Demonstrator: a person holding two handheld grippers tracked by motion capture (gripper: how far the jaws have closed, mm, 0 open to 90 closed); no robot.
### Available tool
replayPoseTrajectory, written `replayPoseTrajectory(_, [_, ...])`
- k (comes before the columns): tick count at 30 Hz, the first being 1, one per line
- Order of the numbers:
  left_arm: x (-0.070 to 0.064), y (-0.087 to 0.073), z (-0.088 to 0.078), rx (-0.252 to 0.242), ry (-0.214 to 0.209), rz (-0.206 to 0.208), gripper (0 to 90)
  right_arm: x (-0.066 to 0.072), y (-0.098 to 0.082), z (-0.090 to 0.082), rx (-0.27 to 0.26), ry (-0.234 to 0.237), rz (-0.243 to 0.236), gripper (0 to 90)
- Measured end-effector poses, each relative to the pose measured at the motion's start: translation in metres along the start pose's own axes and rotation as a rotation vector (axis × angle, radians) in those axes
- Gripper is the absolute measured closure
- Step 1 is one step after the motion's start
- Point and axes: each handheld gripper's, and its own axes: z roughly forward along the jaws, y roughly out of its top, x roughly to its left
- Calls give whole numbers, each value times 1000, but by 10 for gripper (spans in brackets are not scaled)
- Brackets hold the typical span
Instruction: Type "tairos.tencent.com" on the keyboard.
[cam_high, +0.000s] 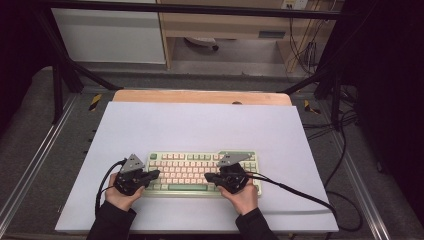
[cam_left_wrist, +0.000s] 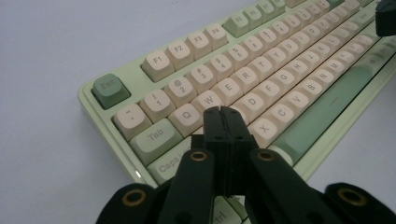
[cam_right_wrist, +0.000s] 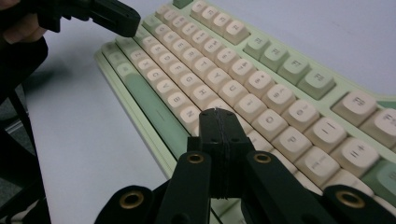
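Both claws are pressed shut with nothing between their jaws, and the person seems to be using the closed tips as fingers for typing on the keyboard.

The left claw hangs over the keyboard's left end. In the left gripper view its joined tip sits just above the letter rows, with W and E right ahead of it, Q and Tab off to one side and X and C to the other. Whether it touches a key I cannot tell.

The right claw comes in from the other end, pointing toward its partner. In its own view the tip hovers near the keys around O and P, with the long green space bar off to its left and the left claw farther ahead, over the far end of the board.

As I judge it, the step in hand is lining up a tip over a chosen key. The next move calls for a short, straight dip onto one cap only, since the keys stand close together and a blunt doubled tip could easily catch a neighbour.

The keyboard lies flat on a smooth, pale sheet covering the table, below both claws. Its case is glossy pale green plastic with rounded corners. The letter caps are cream and softly dished; Esc, Tab and the function keys are darker green. The jaws are matte black and angular, with brass-coloured rivets at their joints.
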Motion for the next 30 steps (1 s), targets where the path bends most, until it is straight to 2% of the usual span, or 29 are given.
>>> replayPoseTrajectory(6, [0,0,0,0,-3,1,900,5,6,12,0,8,-4,900])
replayPoseTrajectory(24, [1,-1,1,1,-3,-1,900,12,4,38,21,33,8,900])
replayPoseTrajectory(30, [1,0,0,-2,-2,-1,900,13,6,44,39,24,-11,900])
